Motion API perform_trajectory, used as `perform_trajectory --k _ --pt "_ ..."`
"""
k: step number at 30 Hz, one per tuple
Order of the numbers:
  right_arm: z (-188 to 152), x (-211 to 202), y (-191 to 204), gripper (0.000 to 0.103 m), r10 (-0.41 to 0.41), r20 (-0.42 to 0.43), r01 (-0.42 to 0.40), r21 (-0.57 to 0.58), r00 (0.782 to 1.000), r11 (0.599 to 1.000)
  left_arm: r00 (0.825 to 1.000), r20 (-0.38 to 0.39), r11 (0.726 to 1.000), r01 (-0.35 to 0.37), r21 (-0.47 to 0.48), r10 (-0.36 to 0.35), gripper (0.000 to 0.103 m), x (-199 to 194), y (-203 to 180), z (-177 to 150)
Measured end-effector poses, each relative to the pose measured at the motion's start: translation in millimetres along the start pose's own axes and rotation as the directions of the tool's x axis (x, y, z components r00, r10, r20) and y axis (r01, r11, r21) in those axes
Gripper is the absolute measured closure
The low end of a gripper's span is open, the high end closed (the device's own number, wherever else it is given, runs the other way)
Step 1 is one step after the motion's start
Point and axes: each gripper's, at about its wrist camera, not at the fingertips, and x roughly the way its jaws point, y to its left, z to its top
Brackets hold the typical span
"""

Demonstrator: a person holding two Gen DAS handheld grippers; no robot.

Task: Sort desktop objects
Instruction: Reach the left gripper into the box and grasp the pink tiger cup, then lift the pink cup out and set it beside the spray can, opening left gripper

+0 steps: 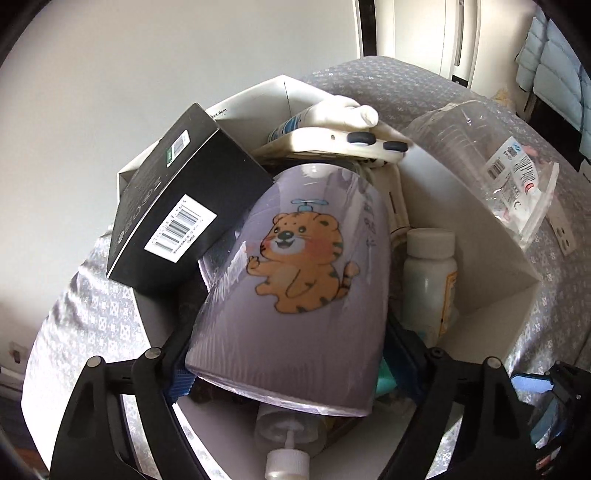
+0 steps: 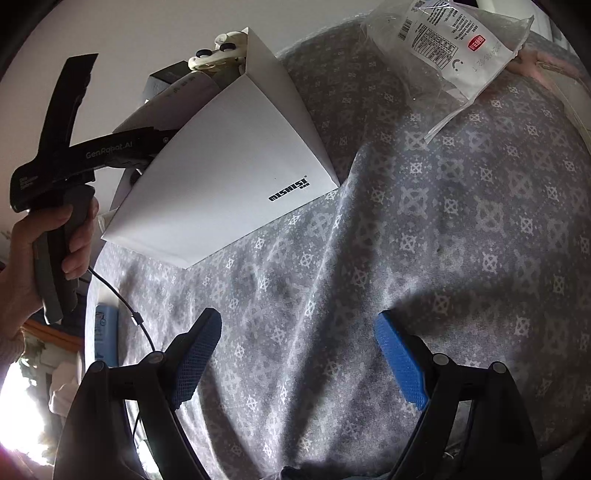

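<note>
Surface covered by grey cloth with pale cross-and-diamond print, creased in long folds. White box sits directly on cloth toward far left in right wrist view, black logo on its side, top open, packed with items. Clear plastic bag with printed labels lies on cloth just beside box, at its right. In left wrist view same cloth wraps around box, bag leaning against box's right wall.

I take this for a home: a grey patterned tablecloth, pale-blue quilted jacket hanging nearby, and white cupboard doors.
</note>
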Motion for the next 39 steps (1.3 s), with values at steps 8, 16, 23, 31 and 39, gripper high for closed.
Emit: perform_trajectory --k 8,16,23,31,39 --pt "-1 3 2 0.017 -0.019 0.008 0.019 -0.012 1.000 1.000 0.998 0.064 1.000 -0.001 -0.022 0.003 0.019 -33 9 -16" --pt "-2 2 6 0.017 -0.047 0.015 0.047 -0.035 0.999 0.998 0.992 0.128 0.997 -0.008 -0.078 0.018 0.025 -103 58 -40" --pt "-4 -6 20 0.017 -0.076 0.045 0.080 -0.095 0.996 0.992 0.996 0.059 0.940 -0.038 -0.339 0.062 0.083 -160 149 -109" --pt "-4 -39 69 0.017 -0.062 0.139 0.097 -0.265 0.988 0.959 0.972 -0.095 0.772 -0.230 -0.593 0.216 0.073 -171 228 -249" --pt "43 -82 143 0.017 0.005 0.291 0.130 -0.442 0.957 0.887 0.968 -0.115 0.641 -0.234 -0.731 0.223 0.016 -168 211 -342"
